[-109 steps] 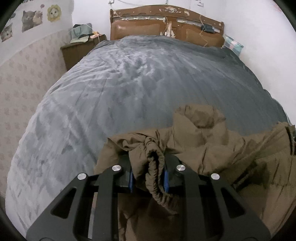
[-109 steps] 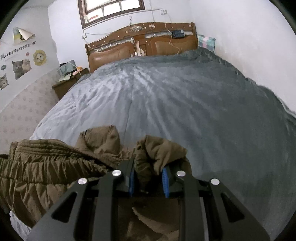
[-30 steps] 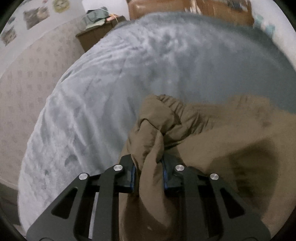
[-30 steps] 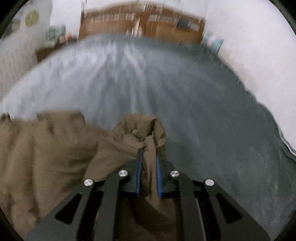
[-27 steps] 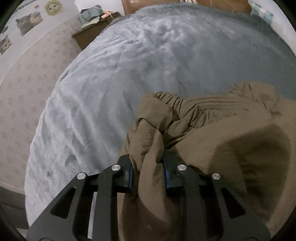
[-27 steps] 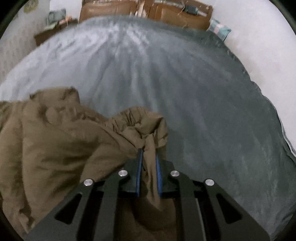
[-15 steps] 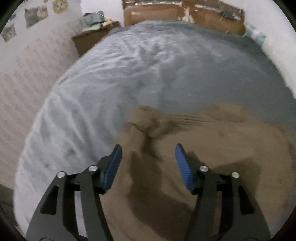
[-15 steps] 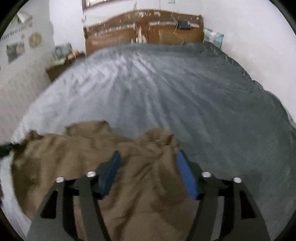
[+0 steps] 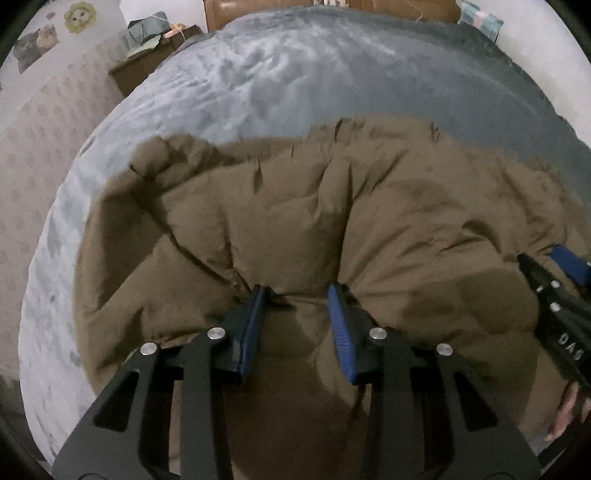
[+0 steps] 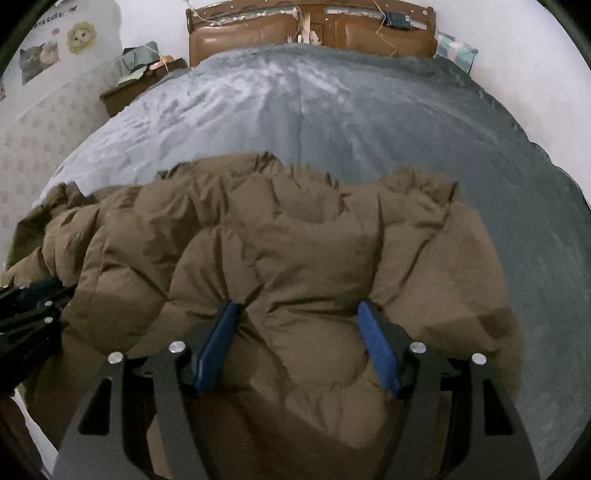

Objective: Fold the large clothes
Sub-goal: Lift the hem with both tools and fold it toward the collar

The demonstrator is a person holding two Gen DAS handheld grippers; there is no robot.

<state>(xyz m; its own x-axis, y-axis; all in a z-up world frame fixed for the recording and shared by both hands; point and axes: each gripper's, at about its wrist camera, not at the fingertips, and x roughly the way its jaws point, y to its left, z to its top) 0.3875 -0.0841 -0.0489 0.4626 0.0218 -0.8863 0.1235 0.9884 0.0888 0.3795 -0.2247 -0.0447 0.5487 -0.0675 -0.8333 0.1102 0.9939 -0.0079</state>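
Bed (image 10: 369,110): grey plush cover, fills the upper half of both wrist views; wooden headboard (image 10: 310,33) at top centre.

Jacket (image 10: 295,251): brown padded garment, spread across the near end of the bed, lower half of both frames. Long axis runs left to right across the picture; the far edge lies ragged toward the headboard, the near edge bunches under both tools.

Right gripper (image 10: 295,343): lower centre of its own view, jaws wide, a puffed ridge of jacket bulging between them, pads dug into the padding at either side. Whether they pinch it or only straddle it cannot be told.

Left gripper (image 9: 297,325): lower centre of its own view, jaws narrower and closing, a fold of jacket between the pads.

Relation for the coming move, as judged: the garment lies ahead of and beneath both jaws. Each hand is nearest its own end of the near edge, so a fold away toward the headboard looks likeliest.

Nightstand (image 10: 140,85): upper left, cluttered.
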